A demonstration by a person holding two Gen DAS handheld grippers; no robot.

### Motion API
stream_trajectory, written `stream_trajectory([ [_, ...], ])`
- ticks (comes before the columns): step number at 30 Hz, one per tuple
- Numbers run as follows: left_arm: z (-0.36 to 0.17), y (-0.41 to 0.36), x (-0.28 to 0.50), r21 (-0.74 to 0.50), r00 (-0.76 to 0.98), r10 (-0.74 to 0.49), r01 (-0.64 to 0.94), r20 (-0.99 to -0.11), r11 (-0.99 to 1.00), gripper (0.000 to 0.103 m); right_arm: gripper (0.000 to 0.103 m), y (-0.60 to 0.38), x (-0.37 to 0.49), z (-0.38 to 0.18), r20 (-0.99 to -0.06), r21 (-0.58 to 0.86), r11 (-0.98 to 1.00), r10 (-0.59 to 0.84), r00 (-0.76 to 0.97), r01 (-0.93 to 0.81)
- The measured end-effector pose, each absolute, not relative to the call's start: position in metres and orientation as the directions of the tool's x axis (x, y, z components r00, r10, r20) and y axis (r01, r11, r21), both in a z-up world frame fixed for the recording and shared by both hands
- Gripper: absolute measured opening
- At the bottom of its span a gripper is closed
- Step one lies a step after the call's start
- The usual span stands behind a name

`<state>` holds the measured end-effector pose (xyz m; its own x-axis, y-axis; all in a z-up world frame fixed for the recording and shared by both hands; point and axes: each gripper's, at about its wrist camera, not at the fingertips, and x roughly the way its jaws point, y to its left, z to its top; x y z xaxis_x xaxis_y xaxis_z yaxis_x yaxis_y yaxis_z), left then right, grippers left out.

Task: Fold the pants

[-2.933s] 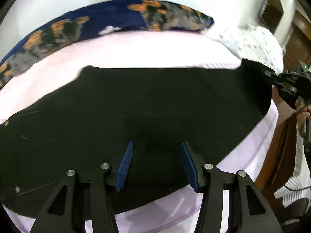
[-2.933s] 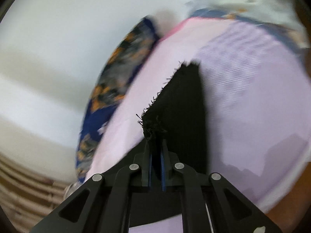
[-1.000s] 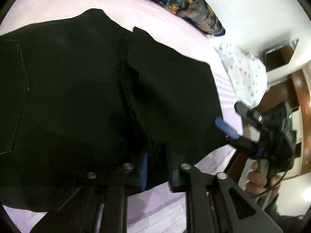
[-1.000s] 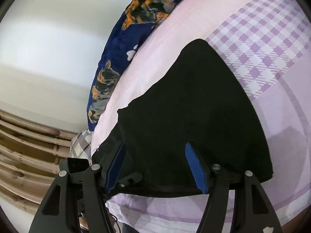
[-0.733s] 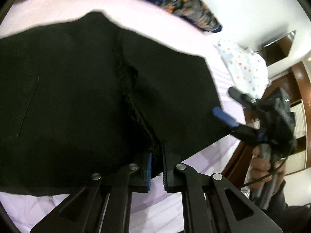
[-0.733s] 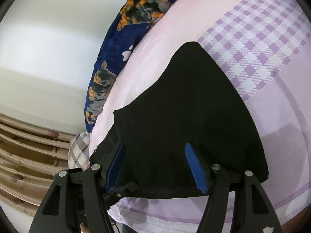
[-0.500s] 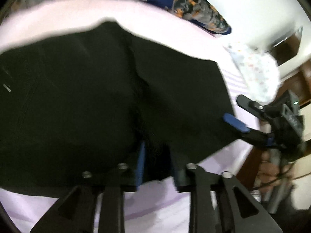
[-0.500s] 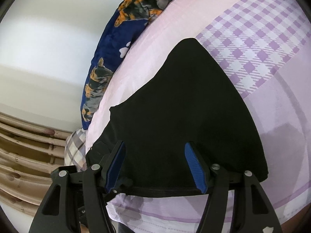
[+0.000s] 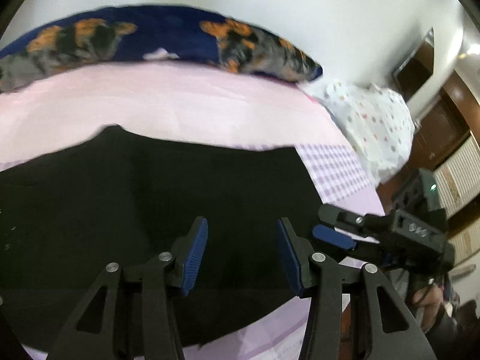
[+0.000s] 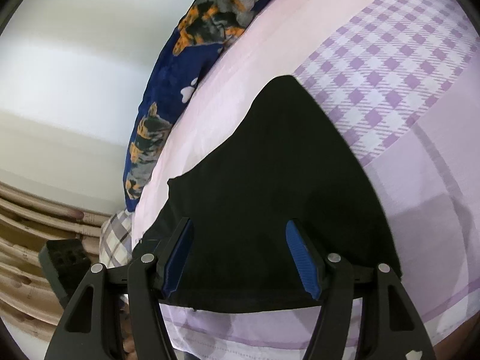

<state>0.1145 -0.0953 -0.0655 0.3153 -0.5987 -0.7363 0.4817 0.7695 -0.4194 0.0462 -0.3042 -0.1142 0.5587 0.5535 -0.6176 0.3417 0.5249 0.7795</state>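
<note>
Black pants (image 9: 156,210), one fold laid flat on bed (image 9: 186,108); left tool (image 9: 241,253) just released at 6 o'clock, right tool (image 10: 240,258) released; further folds likely remain.

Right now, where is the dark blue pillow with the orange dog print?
The dark blue dog-print pillow lies along the far edge of the pink bed sheet against the white wall, beyond the black pants; the right wrist view shows it upper left.
</note>
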Motion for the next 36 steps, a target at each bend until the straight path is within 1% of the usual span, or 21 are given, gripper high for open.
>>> stream_trajectory([
  [3, -0.082, -0.104, 0.115, -0.416, 0.267, -0.584, 0.487, -0.766, 0.768, 0.049, 0.062, -0.309, 0.045, -0.116, -0.618, 0.780, 0.513, 0.547, 0.564, 0.358],
  [6, -0.101, -0.099, 0.110, -0.386, 0.236, -0.544, 0.486, -0.806, 0.784, 0.049, 0.062, -0.311, 0.045, -0.118, -0.621, 0.779, 0.511, 0.544, 0.564, 0.364],
  [8, -0.102, -0.090, 0.104, -0.395, 0.248, -0.563, 0.497, -0.788, 0.772, 0.049, 0.062, -0.310, 0.046, -0.118, -0.625, 0.776, 0.515, 0.544, 0.560, 0.364],
  [12, -0.100, -0.081, 0.099, -0.402, 0.252, -0.567, 0.489, -0.784, 0.774, 0.049, 0.063, -0.305, 0.047, -0.118, -0.642, 0.759, 0.544, 0.536, 0.548, 0.357],
  [16, -0.092, -0.067, 0.096, -0.406, 0.296, -0.556, 0.439, -0.777, 0.801, 0.049, 0.063, -0.302, 0.048, -0.118, -0.651, 0.750, 0.559, 0.531, 0.542, 0.353],
  [19, -0.082, -0.040, 0.092, -0.422, 0.355, -0.549, 0.377, -0.757, 0.824, 0.049, 0.063, -0.299, 0.049, -0.119, -0.658, 0.744, 0.566, 0.532, 0.533, 0.355],
  [24, -0.068, 0.031, 0.079, -0.418, 0.467, -0.481, 0.240, -0.741, 0.876, 0.051, 0.063, -0.287, 0.050, -0.123, -0.663, 0.742, 0.574, 0.554, 0.504, 0.345],
  [28, -0.064, 0.085, 0.068, -0.439, 0.526, -0.436, 0.127, -0.731, 0.890, 0.052, 0.063, -0.273, 0.051, -0.122, -0.661, 0.744, 0.588, 0.577, 0.479, 0.319],
  [32, -0.068, 0.143, 0.053, -0.509, 0.567, -0.417, -0.004, -0.710, 0.861, 0.052, 0.063, -0.254, 0.052, -0.122, -0.649, 0.757, 0.585, 0.619, 0.442, 0.292],
  [36, -0.077, 0.185, 0.041, -0.558, 0.599, -0.396, -0.104, -0.696, 0.823, 0.053, 0.064, -0.232, 0.054, -0.124, -0.608, 0.793, 0.551, 0.686, 0.398, 0.261],
])
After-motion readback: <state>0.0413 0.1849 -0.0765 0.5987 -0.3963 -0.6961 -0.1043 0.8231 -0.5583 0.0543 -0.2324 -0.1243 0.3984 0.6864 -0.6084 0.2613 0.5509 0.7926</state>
